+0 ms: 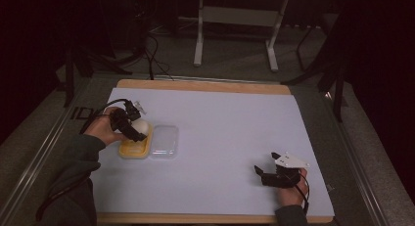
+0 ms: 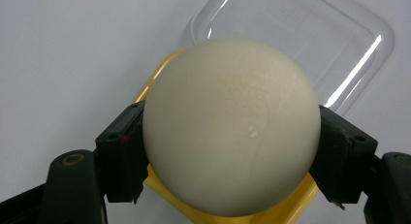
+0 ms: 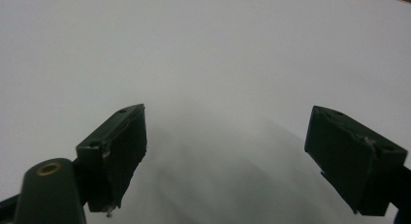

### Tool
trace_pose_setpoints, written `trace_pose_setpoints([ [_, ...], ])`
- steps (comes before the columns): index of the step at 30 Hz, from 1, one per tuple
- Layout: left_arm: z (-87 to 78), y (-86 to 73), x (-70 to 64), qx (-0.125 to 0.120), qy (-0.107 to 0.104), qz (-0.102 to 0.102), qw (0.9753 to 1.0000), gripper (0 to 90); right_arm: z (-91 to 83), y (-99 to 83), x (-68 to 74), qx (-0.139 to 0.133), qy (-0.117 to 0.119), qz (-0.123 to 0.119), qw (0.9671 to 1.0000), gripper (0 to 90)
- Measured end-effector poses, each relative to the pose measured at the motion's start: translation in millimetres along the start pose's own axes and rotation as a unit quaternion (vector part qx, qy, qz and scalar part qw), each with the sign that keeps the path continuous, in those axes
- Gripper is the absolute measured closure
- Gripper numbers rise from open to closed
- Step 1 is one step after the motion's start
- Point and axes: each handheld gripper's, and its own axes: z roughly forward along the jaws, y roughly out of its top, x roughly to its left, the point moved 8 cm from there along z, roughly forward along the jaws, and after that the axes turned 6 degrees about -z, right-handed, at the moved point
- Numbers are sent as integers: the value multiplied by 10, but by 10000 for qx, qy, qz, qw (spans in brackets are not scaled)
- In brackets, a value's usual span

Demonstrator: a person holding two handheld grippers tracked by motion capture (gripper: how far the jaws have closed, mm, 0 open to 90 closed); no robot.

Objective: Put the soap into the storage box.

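A cream-white ball sits between the black jaws of my left gripper, which is shut on it just above a yellow container. In the left gripper view the yellow container peeks out under the ball. A clear plastic lid lies flat right of the container, and it appears as the lid beyond the ball. My right gripper rests near the table's front right, jaws wide apart with nothing between them; its fingers hover over bare white surface.
A white sheet covers the wooden table. Beyond the far edge, a metal stand and cables lie on the dark floor. A metal rail runs along the table's left side.
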Motion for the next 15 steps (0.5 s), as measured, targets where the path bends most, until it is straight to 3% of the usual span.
trace_pose_setpoints([
  [9, 77, -57, 24, 39, -4, -193, 9998, 256, 3, 0, 2, 7, 3, -8, 10000, 149],
  [15, 131, -68, 12, 110, -6, -188, 9998, 256, 4, 0, 2, 8, 0, -13, 10000, 149],
])
